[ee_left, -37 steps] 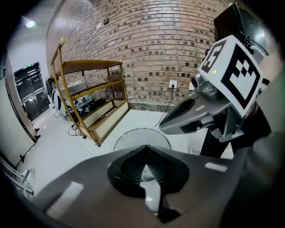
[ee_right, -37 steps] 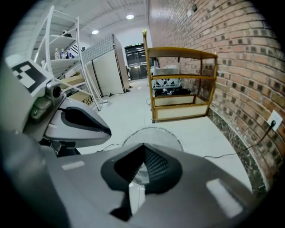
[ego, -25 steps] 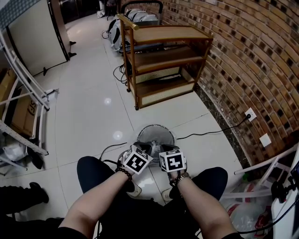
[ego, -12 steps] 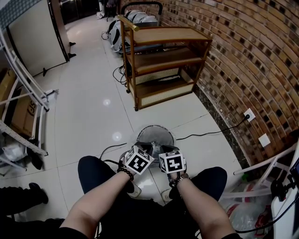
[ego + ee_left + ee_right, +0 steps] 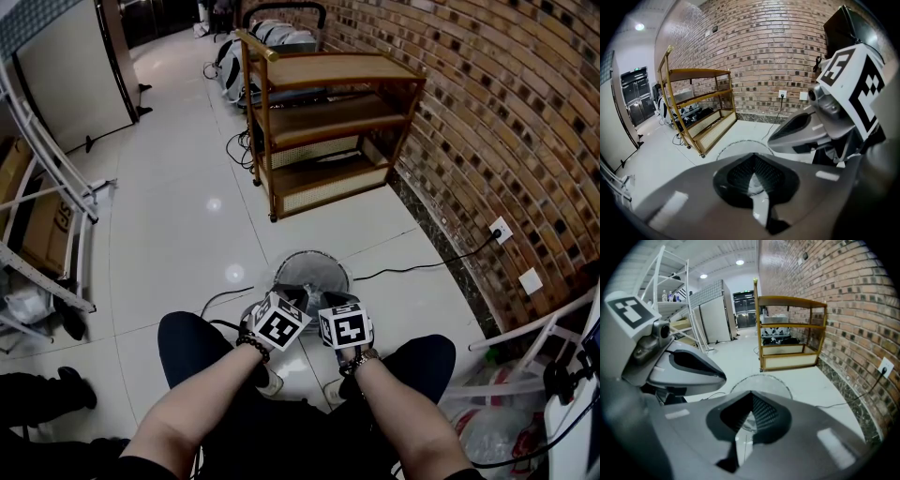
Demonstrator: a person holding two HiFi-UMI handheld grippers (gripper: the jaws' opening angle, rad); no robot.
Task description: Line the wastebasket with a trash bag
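Note:
A round wire-mesh wastebasket (image 5: 312, 270) stands on the white tiled floor just in front of the seated person's knees. Both grippers hover side by side right over its near rim. My left gripper (image 5: 292, 300) is shut with nothing between its jaws, and my right gripper (image 5: 336, 302) is shut and empty too. In the left gripper view the closed jaws (image 5: 752, 158) point at the basket's rim (image 5: 725, 148), with the right gripper (image 5: 820, 123) close alongside. The right gripper view shows its closed jaws (image 5: 751, 398) over the basket (image 5: 761, 380) and the left gripper (image 5: 682, 365) beside them. No trash bag is in either gripper.
A wooden three-shelf cart (image 5: 323, 122) stands beyond the basket against the brick wall (image 5: 506, 112). A black cord runs along the floor to a wall socket (image 5: 502, 228). White metal racks (image 5: 52, 187) stand at the left. Crumpled plastic bags (image 5: 497, 431) lie at the bottom right.

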